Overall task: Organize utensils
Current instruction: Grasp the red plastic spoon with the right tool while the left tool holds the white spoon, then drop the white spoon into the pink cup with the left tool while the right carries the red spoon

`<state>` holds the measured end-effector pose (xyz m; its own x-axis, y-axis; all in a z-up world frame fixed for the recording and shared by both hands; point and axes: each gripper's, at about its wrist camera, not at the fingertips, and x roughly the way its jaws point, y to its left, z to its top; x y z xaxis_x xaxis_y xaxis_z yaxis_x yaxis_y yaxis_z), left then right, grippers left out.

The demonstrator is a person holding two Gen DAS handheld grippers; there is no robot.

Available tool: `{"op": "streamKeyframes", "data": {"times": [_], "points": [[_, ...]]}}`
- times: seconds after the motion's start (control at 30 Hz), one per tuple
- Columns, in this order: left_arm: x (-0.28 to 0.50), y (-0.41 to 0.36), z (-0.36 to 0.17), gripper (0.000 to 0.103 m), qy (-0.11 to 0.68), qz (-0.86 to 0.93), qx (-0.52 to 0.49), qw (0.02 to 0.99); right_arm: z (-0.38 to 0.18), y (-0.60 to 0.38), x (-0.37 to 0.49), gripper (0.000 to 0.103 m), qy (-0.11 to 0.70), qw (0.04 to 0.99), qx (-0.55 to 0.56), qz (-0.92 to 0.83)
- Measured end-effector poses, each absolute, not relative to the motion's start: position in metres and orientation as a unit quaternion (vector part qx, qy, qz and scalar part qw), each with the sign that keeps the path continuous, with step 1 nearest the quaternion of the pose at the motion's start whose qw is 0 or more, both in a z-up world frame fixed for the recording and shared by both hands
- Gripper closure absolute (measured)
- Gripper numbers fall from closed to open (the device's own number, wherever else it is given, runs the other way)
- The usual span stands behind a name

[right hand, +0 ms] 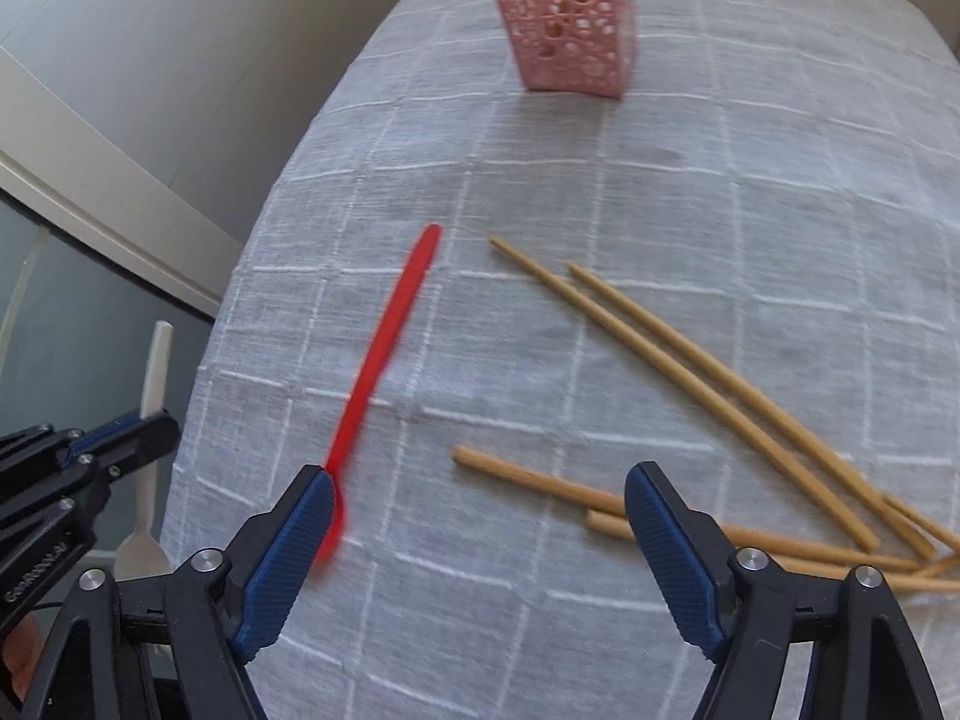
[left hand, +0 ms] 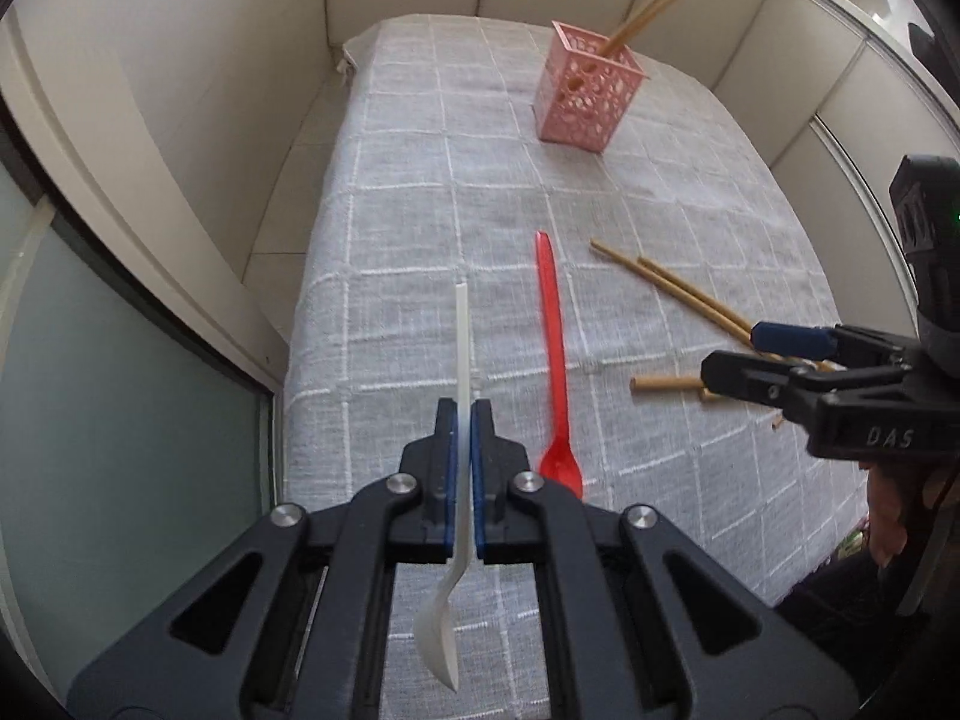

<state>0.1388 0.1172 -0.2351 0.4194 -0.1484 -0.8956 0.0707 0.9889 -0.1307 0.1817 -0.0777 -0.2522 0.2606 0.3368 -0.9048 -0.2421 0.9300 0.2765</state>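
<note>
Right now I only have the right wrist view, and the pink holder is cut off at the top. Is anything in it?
Observer: Yes. In the left wrist view two chopsticks stand in the pink holder, sticking out above its rim.
Operator: Is the left tool really gripping that white spoon?
Observer: The left tool is shut on the white spoon along its handle, with the bowl end toward the camera.
Operator: My tool's finger hides the red spoon's bowl. How does it lie?
Observer: The red spoon lies flat on the cloth, bowl at the near end and handle pointing roughly toward the holder.
</note>
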Motion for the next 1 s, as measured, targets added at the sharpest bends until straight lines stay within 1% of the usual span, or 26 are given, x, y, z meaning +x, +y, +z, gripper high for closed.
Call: {"op": "streamKeyframes", "data": {"times": [0.23,0.37,0.47,0.57,0.67,0.73,0.83,1.0], "points": [[0.141,0.139,-0.234,0.098,0.522,-0.037,-0.085,0.848,-0.278,-0.042,0.222,0.042,0.597,0.780,0.058,0.180],[0.141,0.143,-0.234,0.098,0.523,-0.039,-0.100,0.846,-0.288,-0.029,0.242,0.046,0.596,0.780,0.079,0.171],[0.142,0.146,-0.233,0.098,0.521,-0.039,-0.109,0.846,-0.296,-0.017,0.250,0.049,0.598,0.783,0.062,0.157],[0.142,0.147,-0.232,0.098,0.520,-0.038,-0.113,0.846,-0.306,-0.006,0.251,0.055,0.602,0.784,0.038,0.147],[0.142,0.147,-0.232,0.098,0.521,-0.040,-0.114,0.845,-0.305,0.007,0.245,0.066,0.582,0.802,-0.015,0.137],[0.142,0.147,-0.232,0.098,0.521,-0.040,-0.112,0.845,-0.306,0.012,0.241,0.079,0.573,0.808,-0.046,0.129],[0.141,0.147,-0.232,0.098,0.522,-0.037,-0.111,0.845,-0.306,0.011,0.238,0.091,0.568,0.810,-0.053,0.131],[0.144,0.146,-0.235,0.098,0.524,-0.031,-0.108,0.844,-0.306,-0.006,0.238,0.091,0.576,0.805,-0.023,0.142]]}}
